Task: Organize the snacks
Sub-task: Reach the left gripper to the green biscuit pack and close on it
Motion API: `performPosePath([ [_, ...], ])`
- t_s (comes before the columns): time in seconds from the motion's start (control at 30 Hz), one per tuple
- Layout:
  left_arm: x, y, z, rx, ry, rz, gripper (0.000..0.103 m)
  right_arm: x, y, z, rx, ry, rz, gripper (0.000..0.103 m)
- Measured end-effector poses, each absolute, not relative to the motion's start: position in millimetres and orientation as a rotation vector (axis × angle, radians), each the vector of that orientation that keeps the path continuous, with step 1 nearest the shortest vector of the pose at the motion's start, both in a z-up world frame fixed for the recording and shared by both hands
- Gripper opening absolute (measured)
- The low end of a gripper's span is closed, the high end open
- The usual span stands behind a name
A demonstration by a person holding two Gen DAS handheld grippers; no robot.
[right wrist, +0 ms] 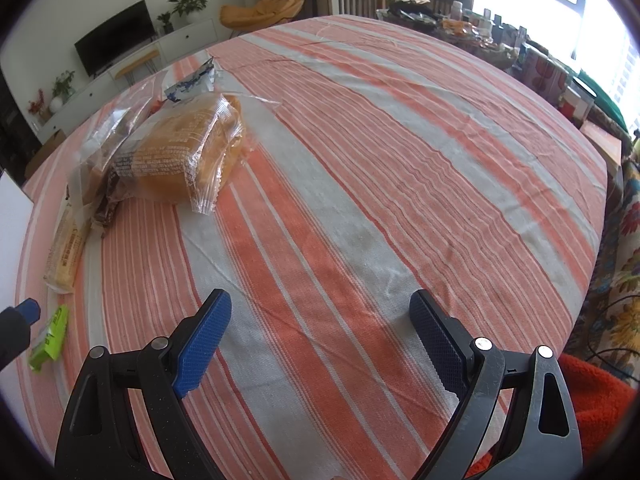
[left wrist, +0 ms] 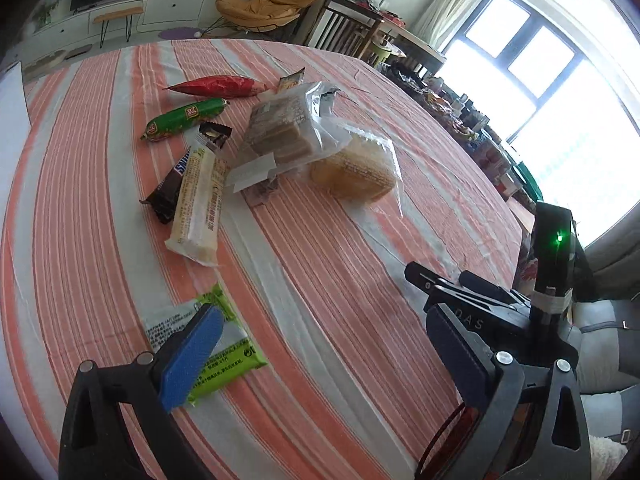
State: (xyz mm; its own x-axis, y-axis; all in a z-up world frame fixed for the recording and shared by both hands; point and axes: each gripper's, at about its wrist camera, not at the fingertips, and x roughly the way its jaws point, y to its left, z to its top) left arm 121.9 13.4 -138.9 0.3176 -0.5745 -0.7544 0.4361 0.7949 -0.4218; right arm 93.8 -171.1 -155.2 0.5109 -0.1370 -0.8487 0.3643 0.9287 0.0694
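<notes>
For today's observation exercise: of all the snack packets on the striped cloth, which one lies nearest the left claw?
The lime-green packet: it lies apart from the others, right beside the open left claw, partly hidden by one blue fingertip.

Table under an orange-and-white striped cloth [left wrist: 360, 280]. Lying on it: red pouch [left wrist: 218, 86], green sausage [left wrist: 184, 118], Snickers bar [left wrist: 172, 186] with a cream wafer pack [left wrist: 198, 208] across it, two clear-wrapped cakes [left wrist: 284, 132] [left wrist: 354, 170], lime-green packet [left wrist: 224, 344] nearest.

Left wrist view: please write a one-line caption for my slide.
Open left gripper above a green packet; snack pile lies ahead on the striped tablecloth.
</notes>
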Motion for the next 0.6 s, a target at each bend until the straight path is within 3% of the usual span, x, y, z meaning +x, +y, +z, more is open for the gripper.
performPosePath([
  [0.23,105.3,53.6,-129.1,-0.179,1.043,-0.475,0.101,95.8,-169.6,-155.5,0.250,0.990,-0.313,0.093],
  [0.6,140.8,20.2,-173.5,-0.066,1.094,-0.144,0.101,93.7,-170.9,-155.3,0.262,0.988,-0.301,0.093],
])
